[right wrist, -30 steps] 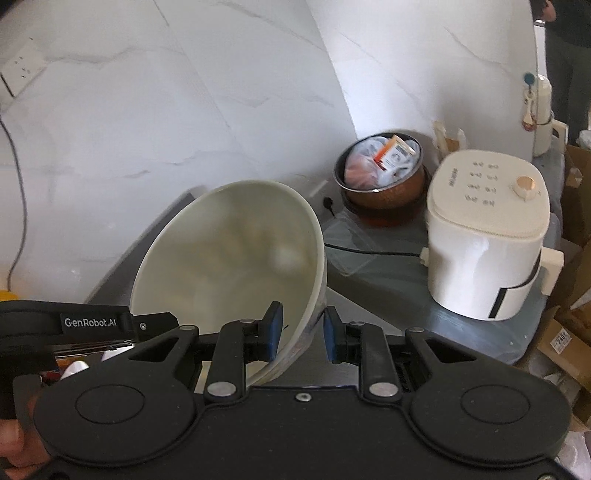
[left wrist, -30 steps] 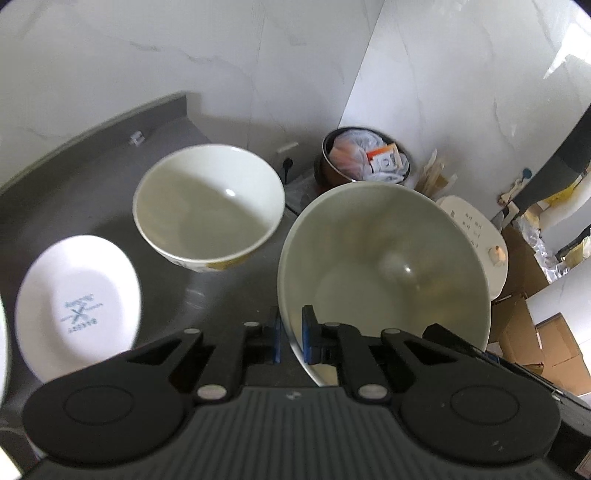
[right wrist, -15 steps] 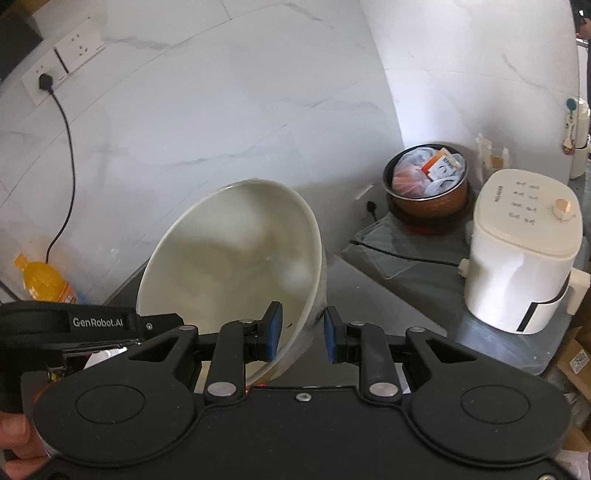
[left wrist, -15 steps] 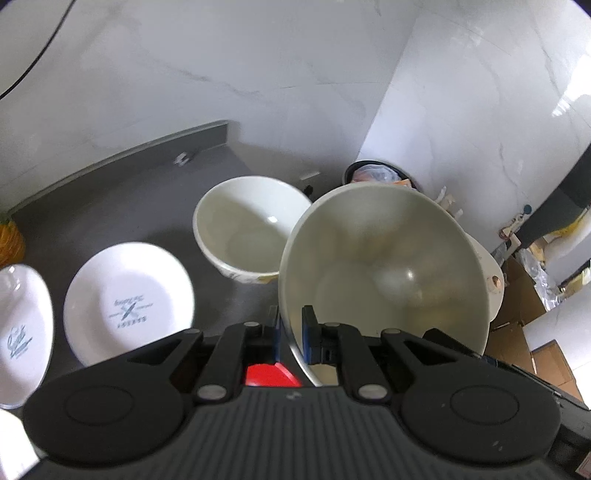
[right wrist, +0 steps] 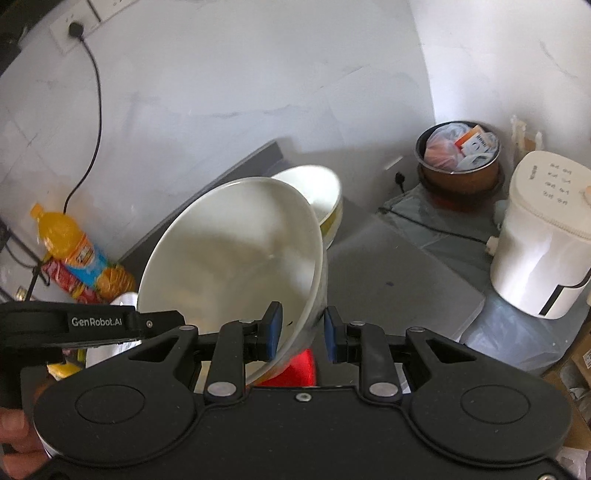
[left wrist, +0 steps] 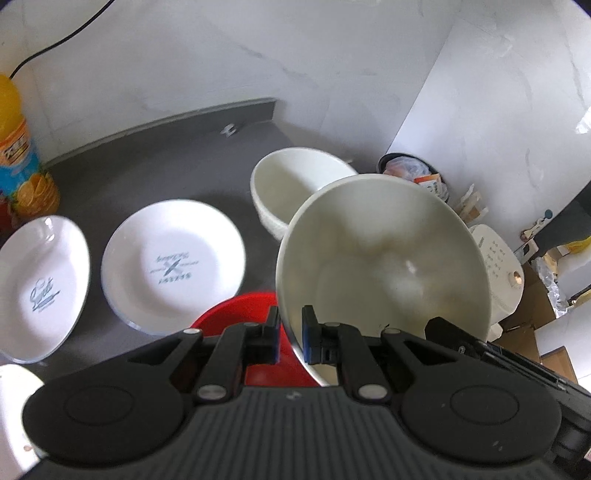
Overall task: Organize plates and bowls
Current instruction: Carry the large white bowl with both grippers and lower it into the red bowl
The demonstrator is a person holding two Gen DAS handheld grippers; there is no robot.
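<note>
A large white bowl [left wrist: 384, 266] is held up in the air, tilted, between both grippers. My left gripper [left wrist: 290, 334] is shut on its left rim. My right gripper [right wrist: 301, 332] straddles its right rim [right wrist: 236, 258], with a gap showing beside the right pad. A second white bowl [left wrist: 295, 192] stands on the grey counter [left wrist: 166, 162] behind it. Two white printed plates [left wrist: 173, 264] [left wrist: 38, 288] lie to the left. A red dish [left wrist: 240, 317] sits under the held bowl.
An orange juice bottle [left wrist: 22, 155] stands at the far left by the wall. A white appliance [right wrist: 543, 243] and a brown pot of packets [right wrist: 460, 158] are at the right. A cable runs from a wall socket [right wrist: 75, 29].
Both grippers have lifted and pulled back with the large bowl. The second bowl now looks farther off, and the plates, red dish and juice bottle have come into view.
</note>
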